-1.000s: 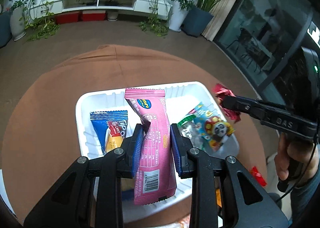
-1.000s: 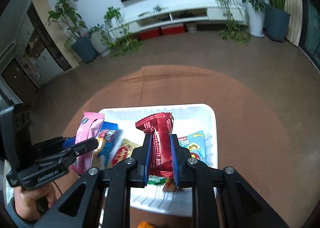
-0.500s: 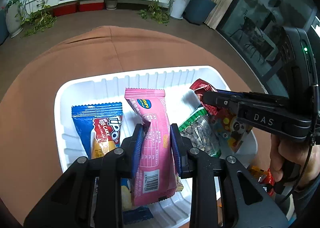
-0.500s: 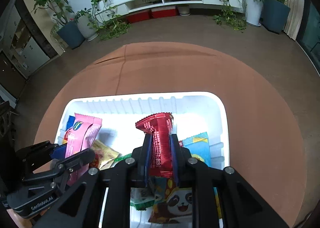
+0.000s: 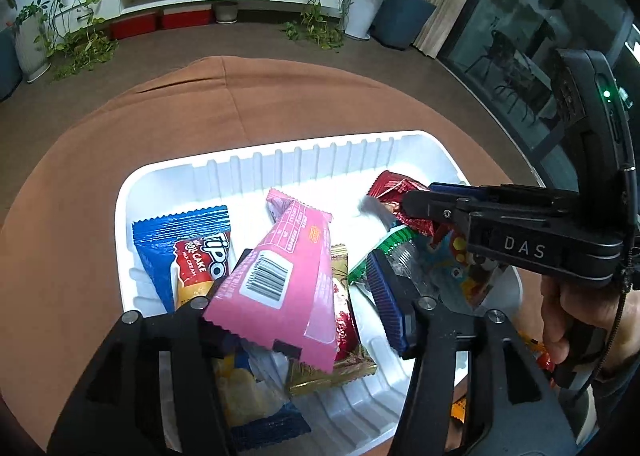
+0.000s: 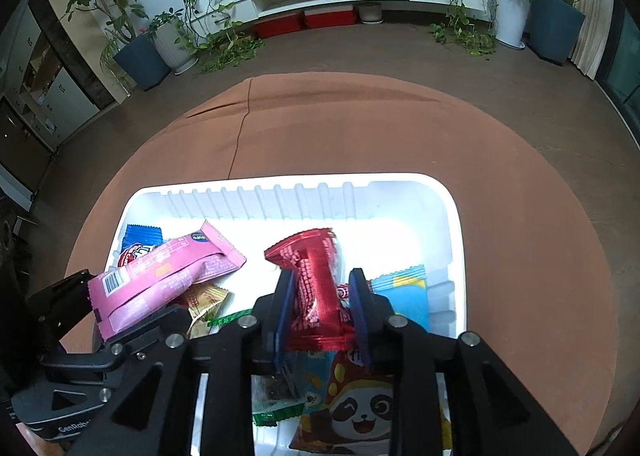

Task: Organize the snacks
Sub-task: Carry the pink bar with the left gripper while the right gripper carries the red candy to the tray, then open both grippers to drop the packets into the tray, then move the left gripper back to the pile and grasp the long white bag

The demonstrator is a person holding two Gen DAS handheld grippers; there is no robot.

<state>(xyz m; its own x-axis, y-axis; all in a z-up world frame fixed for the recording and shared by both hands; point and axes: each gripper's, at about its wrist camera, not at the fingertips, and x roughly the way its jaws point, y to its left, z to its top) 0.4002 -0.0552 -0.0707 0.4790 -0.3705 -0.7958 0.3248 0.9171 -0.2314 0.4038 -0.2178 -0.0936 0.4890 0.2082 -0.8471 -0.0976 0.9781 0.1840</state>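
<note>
Pink wafer pack (image 5: 280,280) tipping free between the left gripper (image 5: 308,296)'s just-widened jaws, red snack pack (image 6: 316,288) loose between the right gripper (image 6: 320,312)'s just-parted jaws, both dropped into the white tray (image 6: 452,224).

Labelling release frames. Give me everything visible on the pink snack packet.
The pink snack packet is a long, glossy foil-like bar wrapper with crimped zigzag ends, its back side up, showing a white barcode and a printed table. It lies tilted over the white tray, lower end on the left gripper, whose fingers have just been opening and no longer clamp it. It overlaps a gold-and-red packet; the blue cake packet sits beside it.
</note>
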